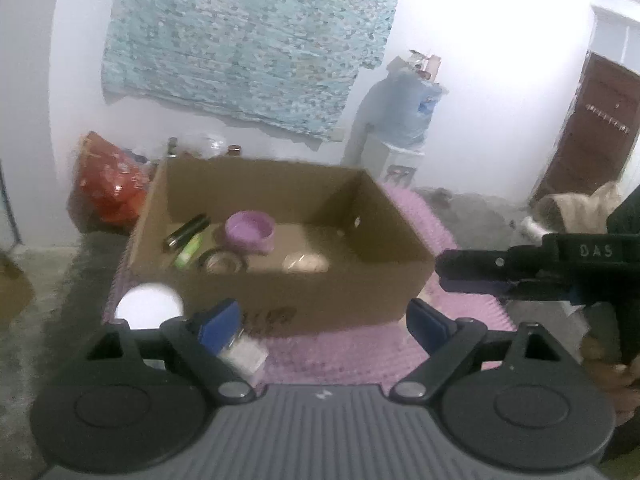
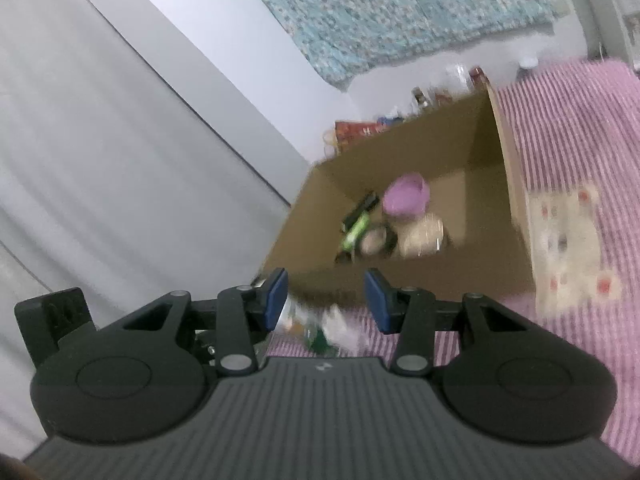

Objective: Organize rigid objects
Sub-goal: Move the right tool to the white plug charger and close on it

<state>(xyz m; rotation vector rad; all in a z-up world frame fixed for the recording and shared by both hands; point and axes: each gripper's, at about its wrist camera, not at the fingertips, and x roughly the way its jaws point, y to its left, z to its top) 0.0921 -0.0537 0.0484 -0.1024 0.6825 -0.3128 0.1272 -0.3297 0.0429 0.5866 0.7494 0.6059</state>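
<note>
Both grippers, left gripper point(image 1: 320, 322) and right gripper point(image 2: 326, 300), gape empty near the cardboard box point(image 1: 280, 292); motion blur risks clipping its wall.

A brown cardboard box point(image 1: 280, 280) is sitting on a pink striped mat point(image 2: 580, 120), holding a purple bowl point(image 1: 250, 230) and a green tube point(image 1: 189, 252); blue floral cloth point(image 1: 248, 40) is hanging behind.
</note>
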